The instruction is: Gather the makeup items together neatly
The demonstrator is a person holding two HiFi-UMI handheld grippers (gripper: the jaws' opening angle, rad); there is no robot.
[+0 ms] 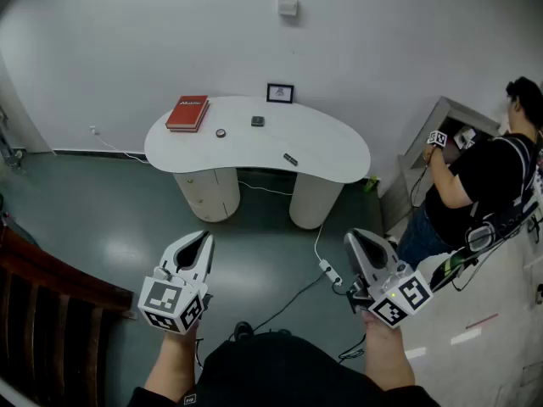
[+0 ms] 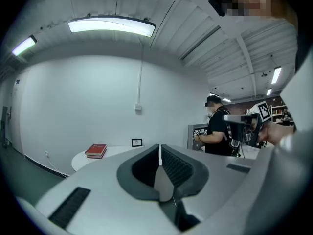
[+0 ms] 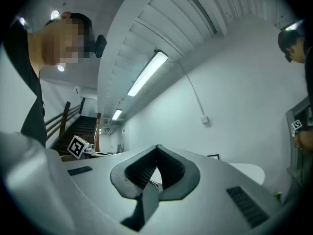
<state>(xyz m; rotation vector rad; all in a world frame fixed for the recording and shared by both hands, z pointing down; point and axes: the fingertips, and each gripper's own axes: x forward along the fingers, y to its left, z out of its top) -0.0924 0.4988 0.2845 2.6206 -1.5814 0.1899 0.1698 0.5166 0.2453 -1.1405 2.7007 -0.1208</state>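
Left gripper (image 1: 202, 241) and right gripper (image 1: 356, 238): jaws together, nothing between them, since we're well short of the table (image 1: 333, 147). Makeup items lie scattered on it: round compact (image 1: 221, 132), dark square case (image 1: 257, 121) and slim stick (image 1: 290, 159), all apart. We'd leave the red book (image 1: 187, 113) and the frame (image 1: 280, 93) alone.

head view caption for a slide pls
Shut, empty left claw and right claw held before a white table with a red book
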